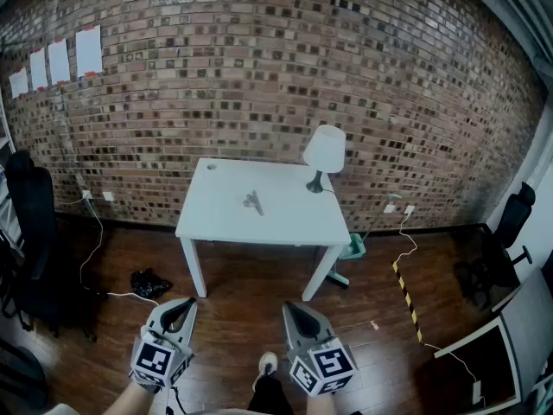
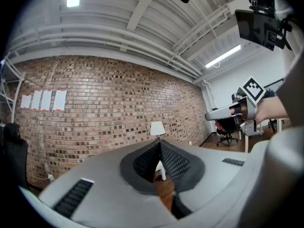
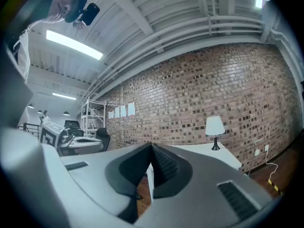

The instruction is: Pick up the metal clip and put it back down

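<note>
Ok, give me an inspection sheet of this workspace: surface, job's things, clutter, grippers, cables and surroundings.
Surface: white rectangular table, mostly bare.
Job's things: small metal clip lying near the table's middle, untouched.
Clutter: white-shaded table lamp at the table's far right corner; black bundle on the wooden floor beside the left leg.
Grippers: left gripper and right gripper both shut, empty, well short of the table.
Cables: white cable trailing over the floor at left; second white cable at right.
Surroundings: red brick wall with paper sheets, black office chair, yellow-black floor tape.
</note>
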### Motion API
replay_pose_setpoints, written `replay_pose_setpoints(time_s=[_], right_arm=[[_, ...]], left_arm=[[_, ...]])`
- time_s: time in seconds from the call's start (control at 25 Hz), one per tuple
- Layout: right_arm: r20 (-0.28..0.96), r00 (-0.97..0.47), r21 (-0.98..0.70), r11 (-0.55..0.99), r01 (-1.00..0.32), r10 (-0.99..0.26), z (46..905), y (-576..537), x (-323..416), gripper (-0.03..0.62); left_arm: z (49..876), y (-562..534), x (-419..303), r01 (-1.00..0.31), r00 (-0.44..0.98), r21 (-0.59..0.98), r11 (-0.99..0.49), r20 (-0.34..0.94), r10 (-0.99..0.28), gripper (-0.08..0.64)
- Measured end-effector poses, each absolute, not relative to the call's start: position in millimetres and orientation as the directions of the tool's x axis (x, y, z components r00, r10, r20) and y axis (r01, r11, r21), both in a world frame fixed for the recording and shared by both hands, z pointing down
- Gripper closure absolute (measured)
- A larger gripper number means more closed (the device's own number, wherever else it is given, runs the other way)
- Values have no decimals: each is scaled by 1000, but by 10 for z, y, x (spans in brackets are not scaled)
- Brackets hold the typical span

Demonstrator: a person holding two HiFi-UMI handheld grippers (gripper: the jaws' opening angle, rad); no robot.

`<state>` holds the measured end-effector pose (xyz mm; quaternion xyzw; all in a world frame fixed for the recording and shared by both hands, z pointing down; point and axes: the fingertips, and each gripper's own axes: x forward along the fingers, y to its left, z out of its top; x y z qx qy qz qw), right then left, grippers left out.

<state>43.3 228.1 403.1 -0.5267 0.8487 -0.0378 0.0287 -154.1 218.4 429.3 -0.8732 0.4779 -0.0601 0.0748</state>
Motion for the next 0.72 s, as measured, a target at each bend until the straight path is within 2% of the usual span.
replay_pose_setpoints(time_s=[0.52,0.72], right_arm=[[38,-440,-65,437,-897,-897,4094,15,1336,603],[47,-438,-136,428,-893,-898,4096,-698,1654,603]], left_arm=[[4311,-2,-738,-845,504,-182,-503,42,-862,540],[4239,-623,-552,-872,459,-155,-464,72,-886,540]])
